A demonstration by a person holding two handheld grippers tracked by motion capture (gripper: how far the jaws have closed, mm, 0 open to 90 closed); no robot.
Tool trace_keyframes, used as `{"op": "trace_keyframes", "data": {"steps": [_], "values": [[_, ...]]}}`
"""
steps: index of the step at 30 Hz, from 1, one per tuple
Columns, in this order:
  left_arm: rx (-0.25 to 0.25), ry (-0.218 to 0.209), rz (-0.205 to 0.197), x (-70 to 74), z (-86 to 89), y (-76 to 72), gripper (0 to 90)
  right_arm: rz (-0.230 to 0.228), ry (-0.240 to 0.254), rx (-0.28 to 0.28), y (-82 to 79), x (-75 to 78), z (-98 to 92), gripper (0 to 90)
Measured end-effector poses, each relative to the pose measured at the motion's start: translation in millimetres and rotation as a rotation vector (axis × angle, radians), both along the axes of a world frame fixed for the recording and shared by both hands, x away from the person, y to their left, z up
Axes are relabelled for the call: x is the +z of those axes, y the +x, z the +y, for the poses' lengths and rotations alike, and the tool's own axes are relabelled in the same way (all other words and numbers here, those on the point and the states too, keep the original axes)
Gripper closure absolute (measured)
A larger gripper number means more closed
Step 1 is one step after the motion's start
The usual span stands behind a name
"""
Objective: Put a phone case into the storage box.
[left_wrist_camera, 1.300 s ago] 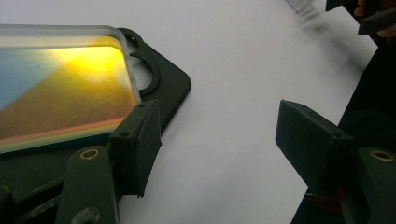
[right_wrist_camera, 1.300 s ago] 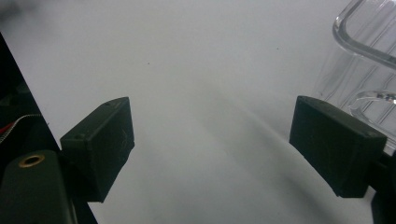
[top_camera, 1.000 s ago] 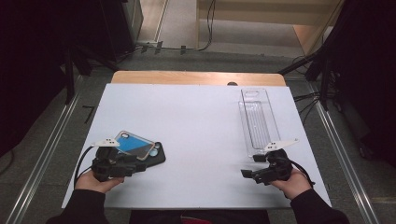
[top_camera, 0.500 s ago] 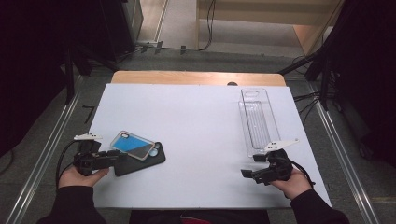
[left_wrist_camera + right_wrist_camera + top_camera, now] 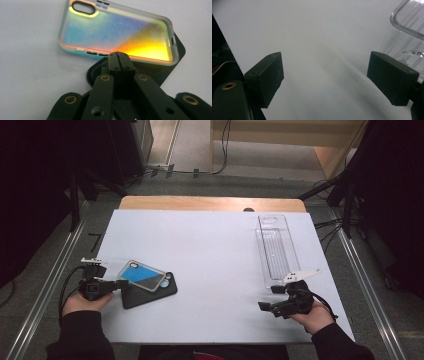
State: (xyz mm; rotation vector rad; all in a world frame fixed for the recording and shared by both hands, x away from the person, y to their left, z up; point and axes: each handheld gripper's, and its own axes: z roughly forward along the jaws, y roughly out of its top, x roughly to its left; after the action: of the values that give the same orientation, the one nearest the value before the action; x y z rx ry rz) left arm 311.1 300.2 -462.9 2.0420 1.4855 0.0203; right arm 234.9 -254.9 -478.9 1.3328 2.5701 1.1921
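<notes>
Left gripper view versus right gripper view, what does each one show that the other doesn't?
The left gripper view has the iridescent phone case lying on a black phone, with the left gripper shut and nothing between its jaws. The right gripper view has the corner of a clear plastic tray, with the right gripper wide open. Both show the white table.

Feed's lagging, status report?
Left gripper shut, empty, at phone case edge. Case rests on black phone. Right gripper open. Path clear.
</notes>
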Motion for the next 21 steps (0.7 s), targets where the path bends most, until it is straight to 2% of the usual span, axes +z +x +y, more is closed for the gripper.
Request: {"op": "trace_keyframes", "data": {"steps": [7, 12, 21], "values": [[-0.009, 0.038, 0.003, -1.8, -9.8, 8.0, 89.6, 0.001, -0.001, -0.005, -0.2, 0.3, -0.3, 12.1], [-0.011, 0.047, -0.006, -2.7, -13.5, 12.8, 89.6, 0.001, 0.0, -0.006, -0.4, 0.5, -0.4, 12.2], [0.023, 0.063, -0.013, -6.0, -12.2, 25.2, 89.5, 0.003, -0.001, -0.008, -0.6, 0.5, -0.6, 12.1]]}}
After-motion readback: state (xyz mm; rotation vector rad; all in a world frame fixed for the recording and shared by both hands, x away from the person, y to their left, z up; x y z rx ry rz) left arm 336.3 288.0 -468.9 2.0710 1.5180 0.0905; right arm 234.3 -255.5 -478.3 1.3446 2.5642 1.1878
